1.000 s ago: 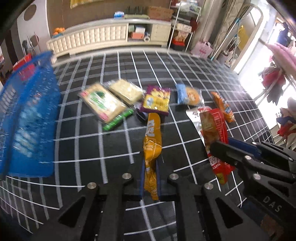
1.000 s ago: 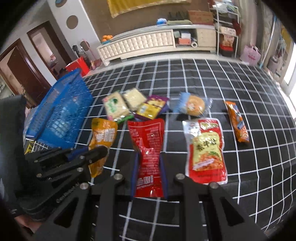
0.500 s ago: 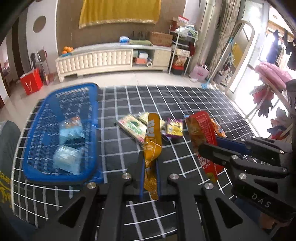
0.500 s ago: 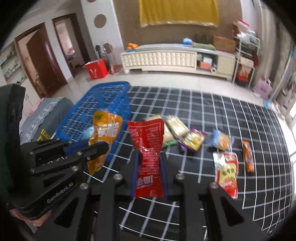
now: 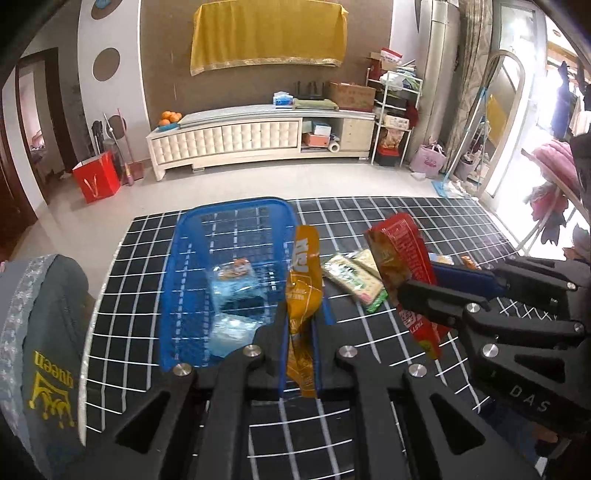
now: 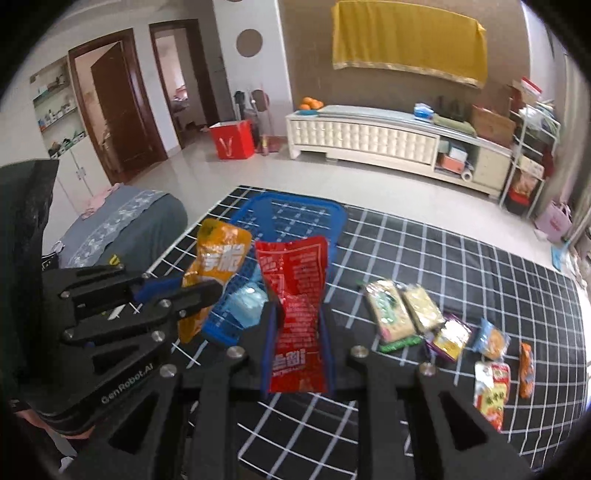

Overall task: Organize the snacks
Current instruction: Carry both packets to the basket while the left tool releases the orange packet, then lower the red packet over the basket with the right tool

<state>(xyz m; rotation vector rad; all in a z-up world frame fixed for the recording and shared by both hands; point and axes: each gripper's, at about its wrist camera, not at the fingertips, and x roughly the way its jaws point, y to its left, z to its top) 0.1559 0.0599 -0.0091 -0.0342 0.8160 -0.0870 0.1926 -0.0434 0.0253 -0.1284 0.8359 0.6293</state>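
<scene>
From the left wrist, the left claw (image 5: 301, 328) is clamped on an orange snack packet (image 5: 303, 295) that stands upright between its fingers. Just ahead and to its left sits the blue basket (image 5: 192, 266), with clear pale-blue wrapped packs (image 5: 236, 291) lying inside. To its right the right claw (image 5: 417, 291) comes in from the side, gripping a red snack packet (image 5: 402, 258). Beyond, flat pale packets (image 5: 351, 275) lie on the black tabletop (image 5: 369, 218), whose cloth is crossed by a white grid. Past its far edge is a pale tiled floor, a long cream sideboard (image 5: 258, 138), a yellow cloth (image 5: 267, 35) on the brown wall and a red bag (image 5: 96, 181) at the left.

From the right wrist, the right claw (image 6: 297, 343) is closed tight on the red snack packet (image 6: 295, 306), held upright. The left claw (image 6: 201, 291) with its orange snack packet (image 6: 216, 266) is to its left, and the blue basket (image 6: 295, 214) lies ahead of both. To the right, more snacks (image 6: 443, 332) are spread on the tabletop (image 6: 443, 258). Dark wooden doors (image 6: 122, 103) stand at the far left.
</scene>
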